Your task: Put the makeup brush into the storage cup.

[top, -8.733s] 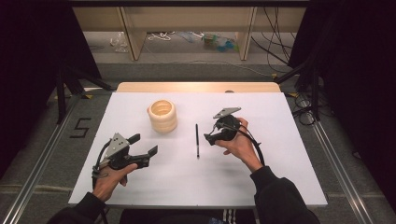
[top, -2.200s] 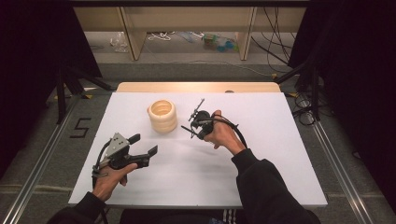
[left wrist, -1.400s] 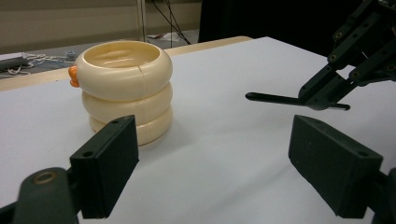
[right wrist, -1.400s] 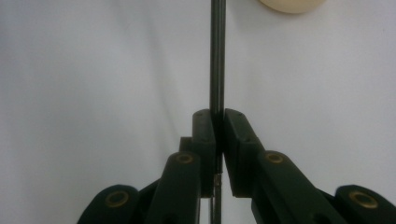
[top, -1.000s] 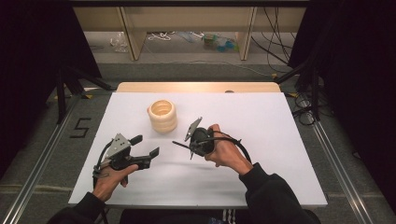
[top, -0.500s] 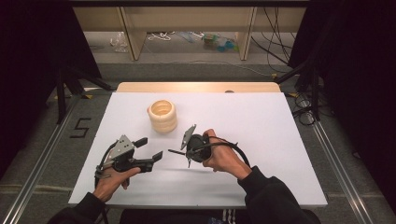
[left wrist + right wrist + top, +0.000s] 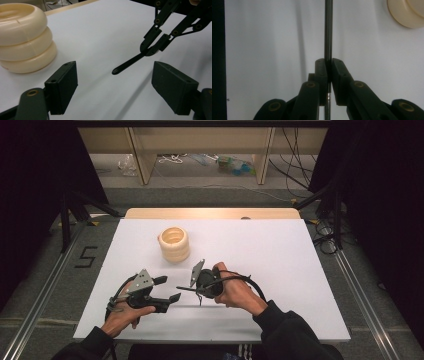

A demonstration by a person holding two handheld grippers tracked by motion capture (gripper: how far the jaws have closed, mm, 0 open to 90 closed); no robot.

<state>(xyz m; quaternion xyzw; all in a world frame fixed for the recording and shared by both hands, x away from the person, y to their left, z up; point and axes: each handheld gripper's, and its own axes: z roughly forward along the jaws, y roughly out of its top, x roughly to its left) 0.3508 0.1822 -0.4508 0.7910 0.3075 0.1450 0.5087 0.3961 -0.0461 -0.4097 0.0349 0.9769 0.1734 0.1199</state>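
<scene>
Lab recording booth, black curtains [image 7: 45, 165], floor rails [image 7: 40, 290], loose cables [image 7: 295, 155]

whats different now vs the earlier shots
The right hand-held gripper has picked the black pen up off the table and carried it toward the person and the left hand-held gripper, whose jaws stay open. The stack of cream rings has not moved.

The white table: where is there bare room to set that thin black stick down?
The right half of the white table is bare, from the right hand-held gripper out to the edge. So is the far-left strip beside the stack of cream rings. It is crowded between the left hand-held gripper and the black rod.
</scene>
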